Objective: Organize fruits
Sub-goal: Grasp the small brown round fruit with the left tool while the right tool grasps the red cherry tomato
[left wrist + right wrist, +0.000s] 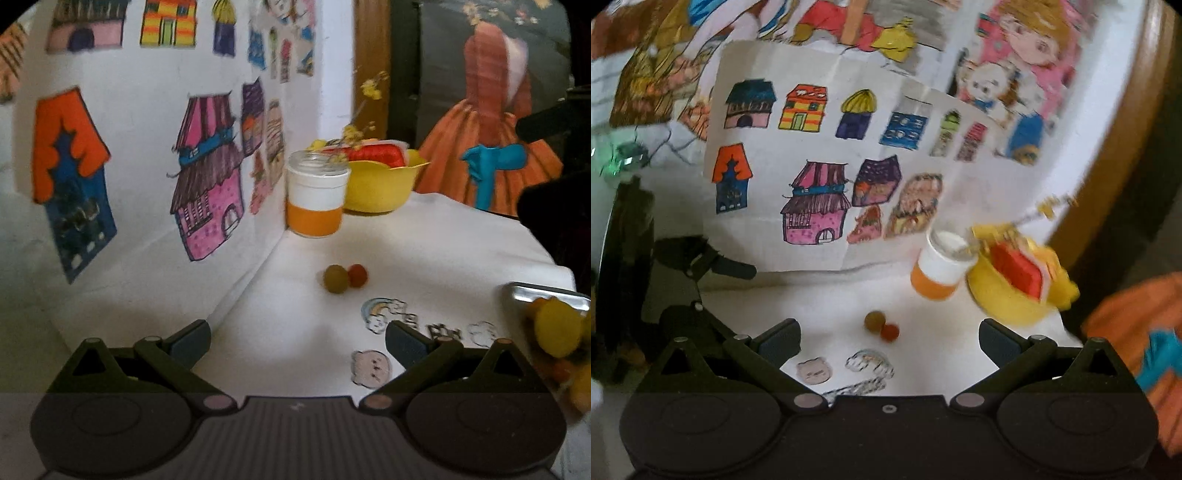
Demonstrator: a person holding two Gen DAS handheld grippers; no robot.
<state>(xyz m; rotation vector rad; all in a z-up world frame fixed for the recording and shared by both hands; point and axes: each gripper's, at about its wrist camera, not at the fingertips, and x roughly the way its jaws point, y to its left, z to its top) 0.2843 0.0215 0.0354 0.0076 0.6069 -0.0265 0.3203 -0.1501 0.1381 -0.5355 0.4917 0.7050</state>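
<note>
Listing left wrist view: left gripper (297, 341) fingers spread, holding nothing; green fruit (336, 278) touching red fruit (357, 275) ahead between the fingertips; metal tray (546, 297) of yellow fruit beside the right finger. Right wrist view: right gripper (889, 341) spread, empty; same pair just ahead; yellow bowl (1008, 302) beyond the right finger.

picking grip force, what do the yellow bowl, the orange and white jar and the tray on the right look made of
Yellow bowl: likely plastic; opaque, even colour, soft sheen, scalloped rim.
Orange and white jar: seemingly clear glass at the see-through mouth, with matte white and orange bands around the body, perhaps a sleeve or paint.
Tray: looks like metal; shiny, mirror-like rim.
</note>
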